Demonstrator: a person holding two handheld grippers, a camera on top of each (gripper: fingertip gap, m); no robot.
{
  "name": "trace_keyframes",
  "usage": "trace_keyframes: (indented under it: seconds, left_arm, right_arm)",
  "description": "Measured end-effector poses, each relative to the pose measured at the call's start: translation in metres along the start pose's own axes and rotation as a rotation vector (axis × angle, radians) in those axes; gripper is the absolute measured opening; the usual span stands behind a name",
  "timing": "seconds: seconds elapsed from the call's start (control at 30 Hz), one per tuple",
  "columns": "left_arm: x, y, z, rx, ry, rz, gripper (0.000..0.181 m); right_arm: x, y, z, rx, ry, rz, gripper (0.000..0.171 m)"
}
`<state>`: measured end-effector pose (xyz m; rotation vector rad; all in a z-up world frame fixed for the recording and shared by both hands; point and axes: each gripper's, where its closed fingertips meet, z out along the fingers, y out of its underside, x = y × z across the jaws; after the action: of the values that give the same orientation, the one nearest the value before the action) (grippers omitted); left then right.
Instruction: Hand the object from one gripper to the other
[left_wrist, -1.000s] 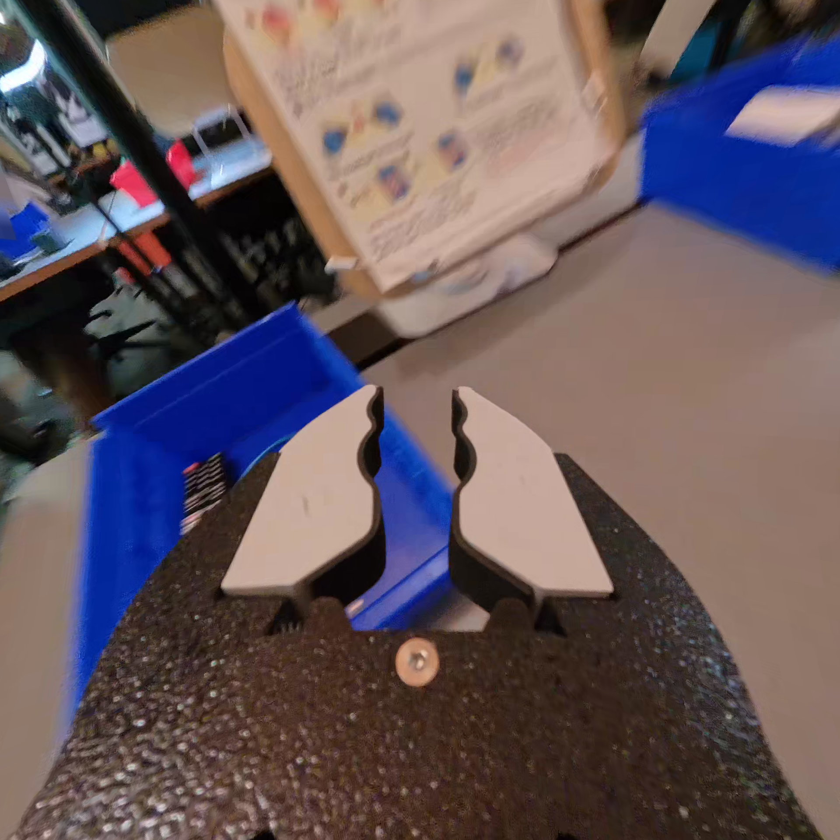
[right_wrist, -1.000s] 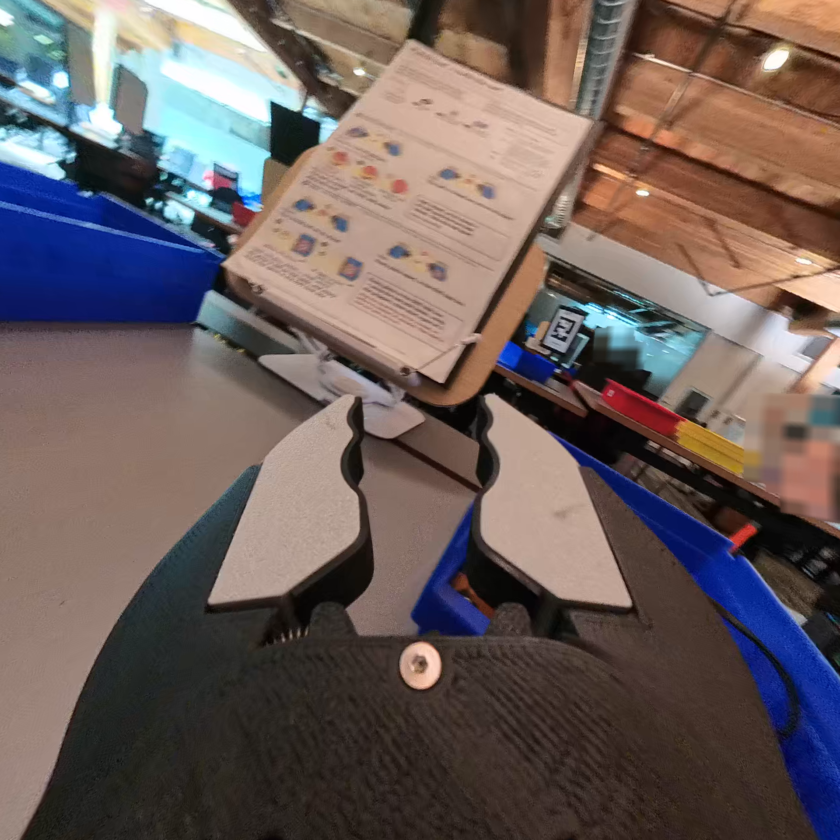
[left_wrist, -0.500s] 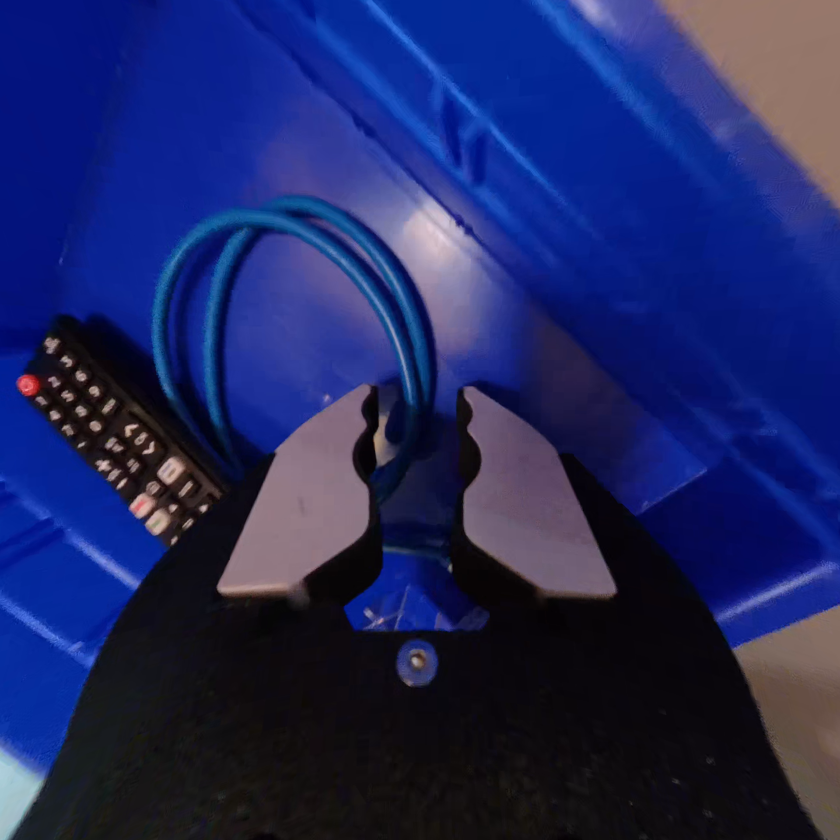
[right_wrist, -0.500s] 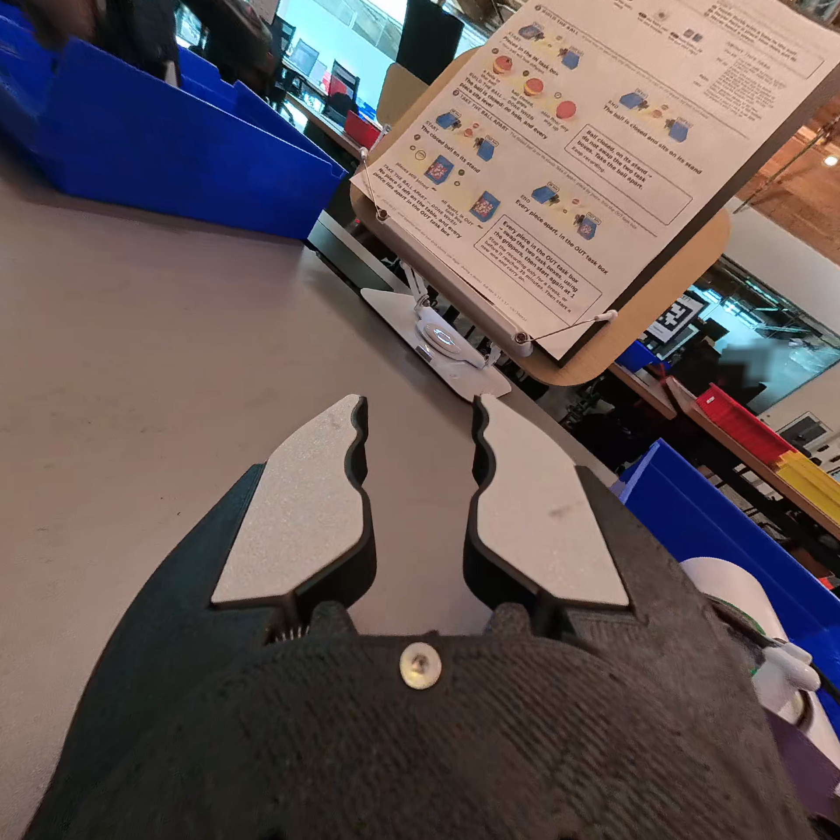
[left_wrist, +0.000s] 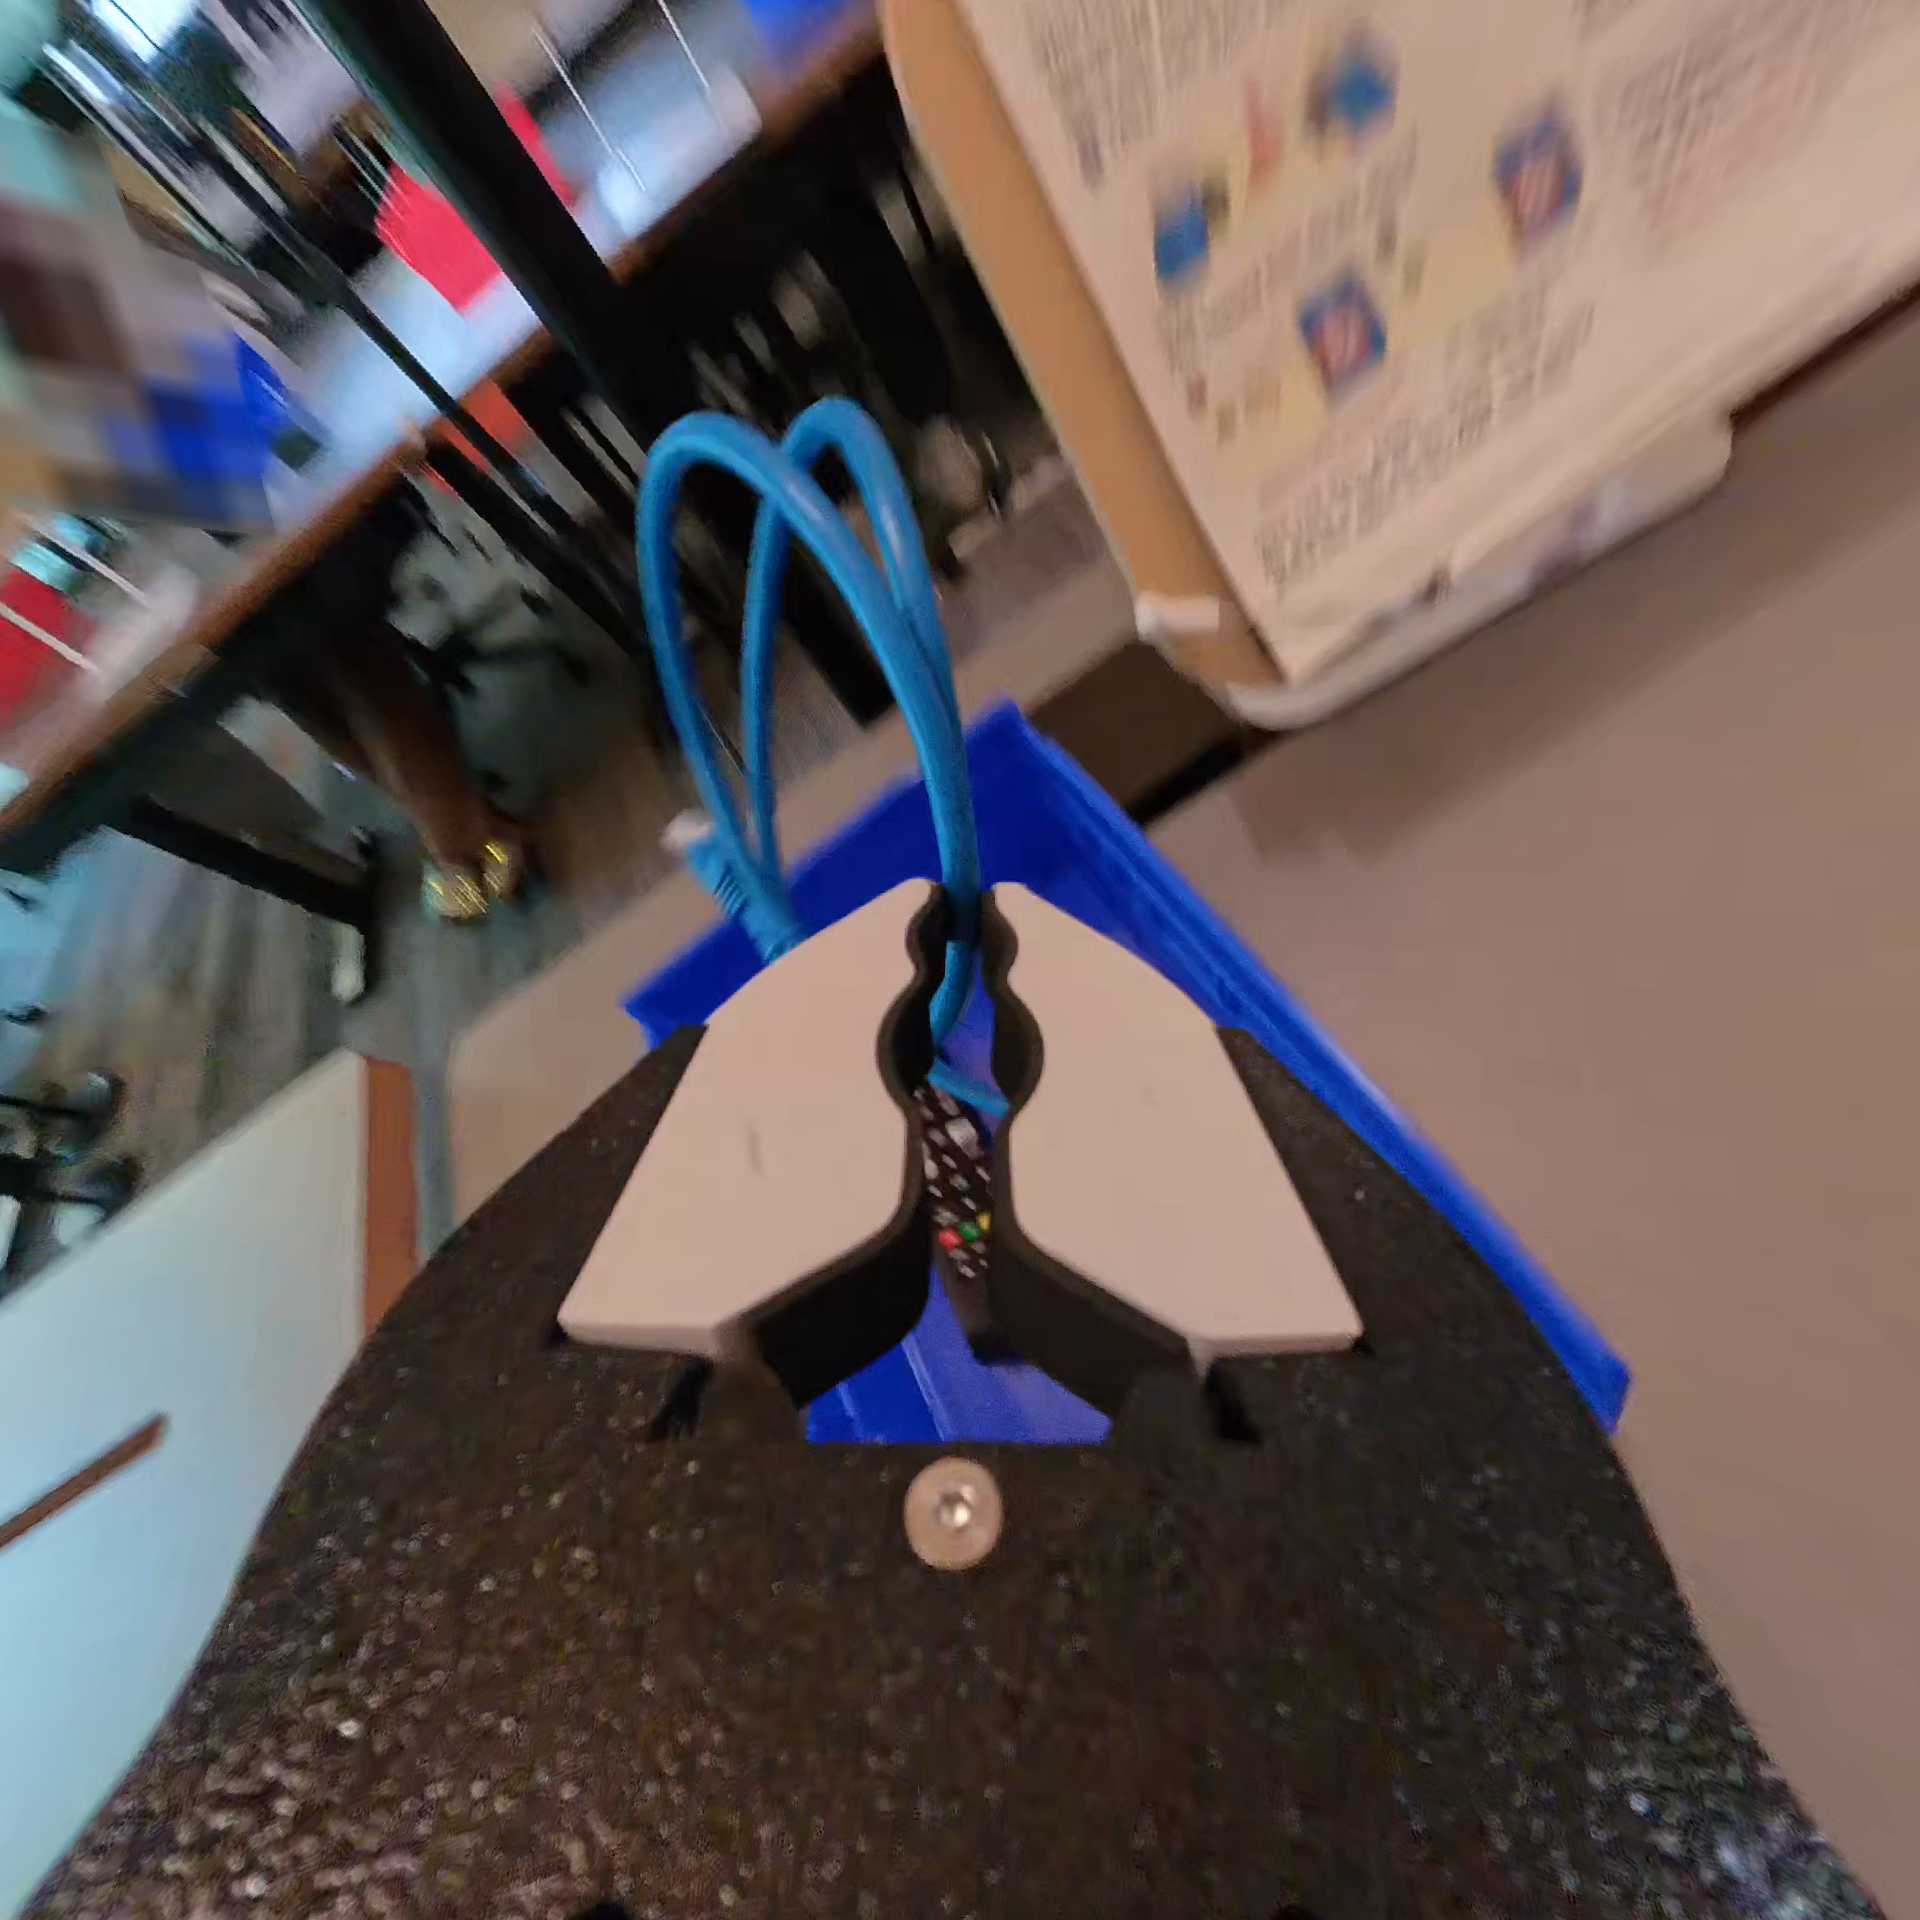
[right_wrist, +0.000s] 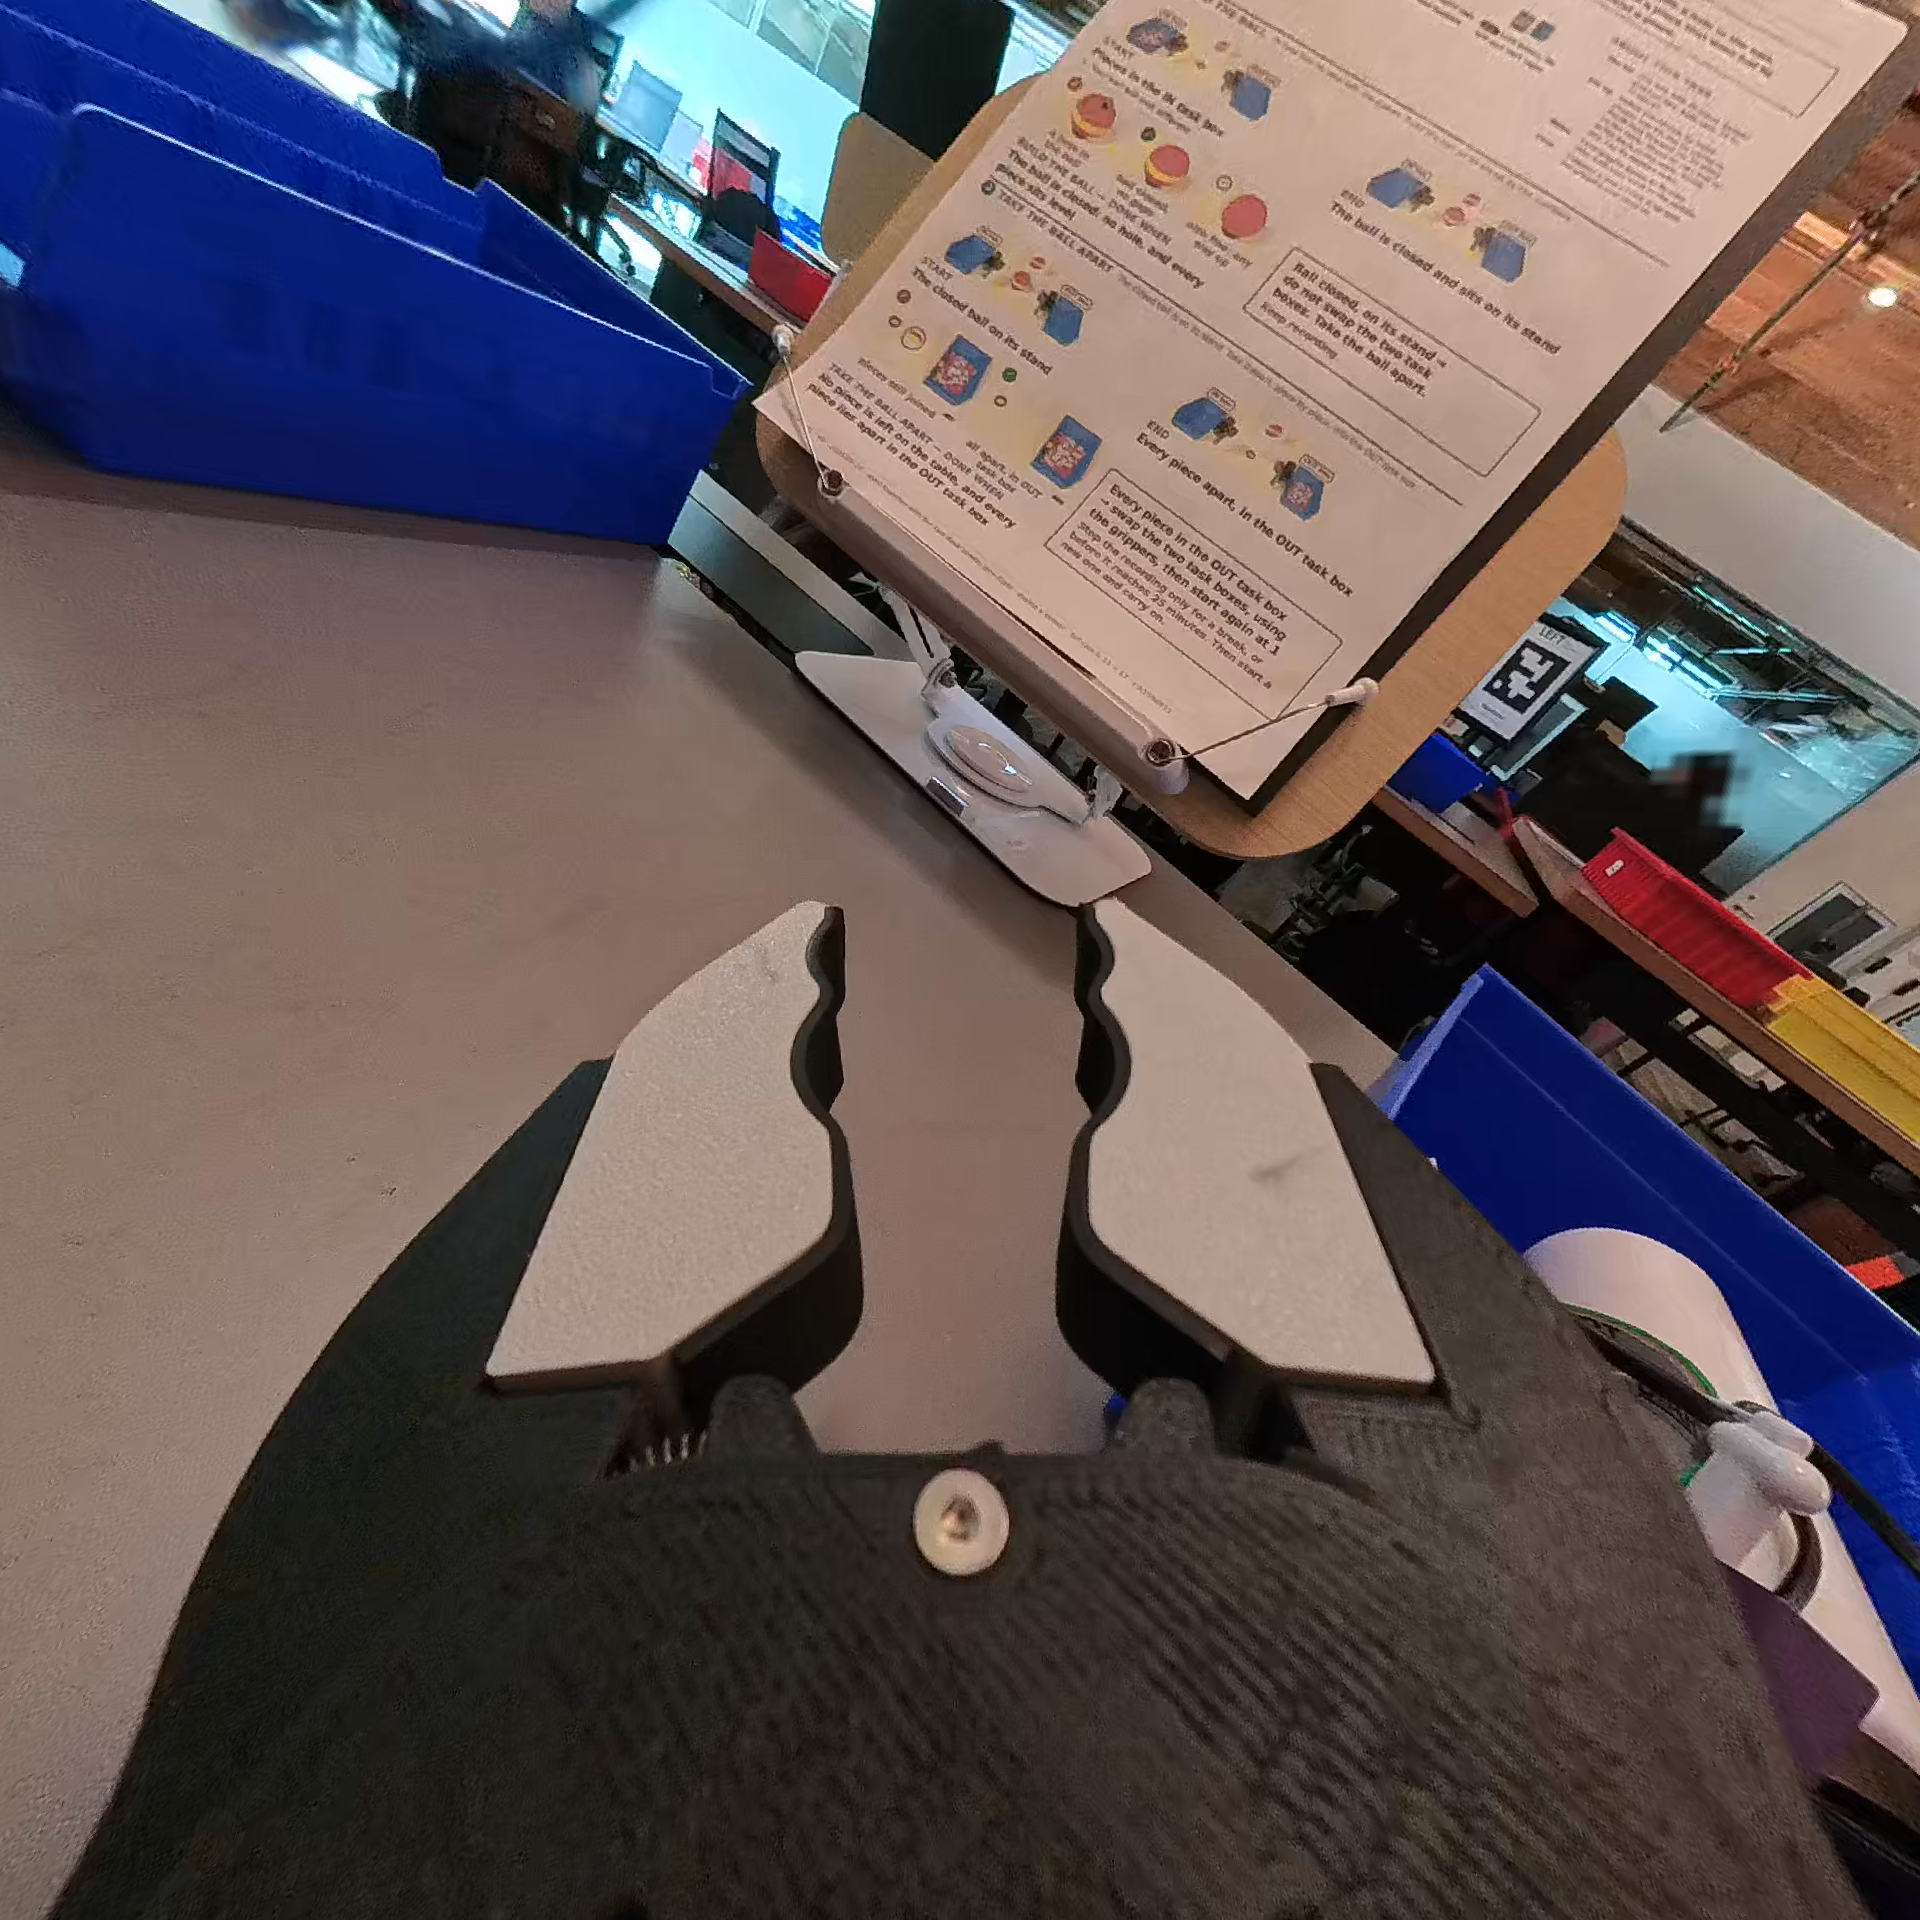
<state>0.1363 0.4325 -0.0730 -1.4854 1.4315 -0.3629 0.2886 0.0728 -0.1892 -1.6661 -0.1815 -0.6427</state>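
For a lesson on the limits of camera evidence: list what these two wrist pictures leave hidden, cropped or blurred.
1. Left wrist view: the blue cable's clamped stretch is hidden between the left gripper's fingers.
2. Left wrist view: the remote control shows only as a sliver in that gap.
3. Left wrist view: the blue bin's inside is covered by the gripper.
4. Right wrist view: the white roll is cropped by the right gripper and the edge.

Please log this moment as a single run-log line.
left gripper: shut on blue cable, above blue bin | right gripper: open, empty, over grey table | handover: not yet done
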Motion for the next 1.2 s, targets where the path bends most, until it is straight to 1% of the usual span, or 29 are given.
trace_keyframes:
  seconds: [0.07,0.13,0.2,0.27,0.37,0.47,0.53,0.57,0.6,0.63,0.7,0.77,0.83,0.87,0.93,1.03,1.07,1.13,1.17,1.2]
  left_arm:
    - [0.003,-0.043,-0.031,0.152,0.003,0.000,0.005]
    - [0.026,-0.077,-0.060,0.279,0.100,-0.020,0.005]
    - [0.066,-0.103,-0.087,0.412,0.274,-0.049,0.005]
    - [0.112,-0.118,-0.112,0.540,0.482,-0.097,0.005]
    - [0.176,-0.119,-0.139,0.701,0.820,-0.216,0.005]
    - [0.232,-0.106,-0.162,0.926,1.132,-0.257,0.006]
    - [0.260,-0.093,-0.163,1.019,1.278,-0.287,0.006]
    - [0.272,-0.088,-0.160,1.035,1.328,-0.309,0.006]
    - [0.282,-0.083,-0.154,1.042,1.360,-0.332,0.006]
    - [0.290,-0.079,-0.147,1.041,1.374,-0.354,0.006]
    - [0.300,-0.073,-0.139,1.046,1.403,-0.391,0.005]
    - [0.306,-0.068,-0.138,1.060,1.430,-0.398,0.005]
    - [0.310,-0.064,-0.139,1.055,1.442,-0.391,0.005]
    - [0.312,-0.063,-0.139,1.045,1.445,-0.387,0.005]
    - [0.315,-0.060,-0.138,1.044,1.441,-0.381,0.005]
    - [0.317,-0.055,-0.138,1.044,1.452,-0.403,0.005]
    - [0.318,-0.054,-0.136,1.038,1.443,-0.405,0.006]
    - [0.320,-0.049,-0.128,1.002,1.389,-0.384,0.006]
    - [0.319,-0.046,-0.118,0.966,1.323,-0.378,0.007]
    - [0.315,-0.045,-0.105,0.923,1.224,-0.376,0.009]
  right_arm:
    - [-0.002,-0.001,0.000,0.000,-0.004,-0.001,0.043]
    - [-0.003,-0.004,0.000,0.017,-0.012,0.018,0.043]
    - [-0.007,-0.013,-0.002,0.070,-0.047,0.091,0.043]
    - [-0.010,-0.025,-0.005,0.151,-0.102,0.210,0.044]
    - [-0.019,-0.044,-0.011,0.275,-0.266,0.464,0.051]
    - [-0.026,-0.065,-0.021,0.407,-0.494,0.785,0.054]
    - [-0.021,-0.073,-0.025,0.470,-0.584,0.997,0.053]
    - [-0.020,-0.074,-0.025,0.484,-0.624,1.078,0.053]
    - [-0.020,-0.075,-0.027,0.498,-0.677,1.134,0.054]
    - [-0.023,-0.078,-0.031,0.512,-0.735,1.164,0.051]
    - [-0.030,-0.080,-0.032,0.493,-0.795,1.171,0.047]
    - [-0.037,-0.079,-0.030,0.458,-0.800,1.140,0.042]
    - [-0.040,-0.080,-0.028,0.445,-0.787,1.134,0.041]
    - [-0.042,-0.078,-0.026,0.429,-0.783,1.145,0.038]
    - [-0.045,-0.076,-0.023,0.402,-0.792,1.181,0.037]
    - [-0.048,-0.071,-0.019,0.378,-0.766,1.171,0.019]
    - [-0.048,-0.070,-0.019,0.378,-0.753,1.157,0.019]
    - [-0.046,-0.064,-0.015,0.324,-0.699,1.094,0.018]
    - [-0.042,-0.060,-0.013,0.302,-0.654,1.049,0.017]
    - [-0.034,-0.056,-0.011,0.294,-0.588,1.001,0.017]
